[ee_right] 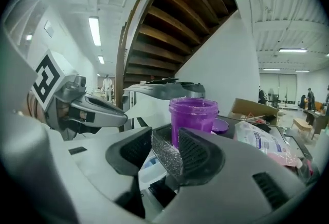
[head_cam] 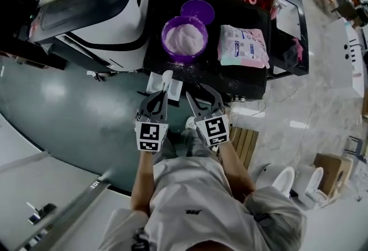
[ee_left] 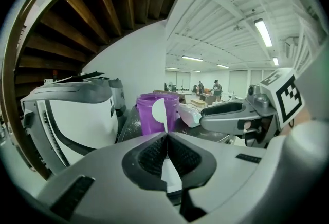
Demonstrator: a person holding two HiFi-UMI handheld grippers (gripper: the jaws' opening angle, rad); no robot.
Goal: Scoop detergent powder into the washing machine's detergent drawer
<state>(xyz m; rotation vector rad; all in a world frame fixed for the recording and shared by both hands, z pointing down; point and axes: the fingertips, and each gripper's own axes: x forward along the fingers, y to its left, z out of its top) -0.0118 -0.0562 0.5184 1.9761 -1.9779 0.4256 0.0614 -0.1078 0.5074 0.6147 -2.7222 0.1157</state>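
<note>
Detergent powder, white and loose, fills the round purple plastic tub, which stands open directly ahead of both grippers. The powder is light and likely to spill; take it only with the scoop, held level. The left gripper is clenched on the handle of the thin white plastic scoop, with the bowl pointing toward the tub. The right gripper is released, with nothing between its jaws. What appears to be the white detergent drawer lies just under the left gripper's tips. The white washing machine stands to the left gripper's left.
</note>
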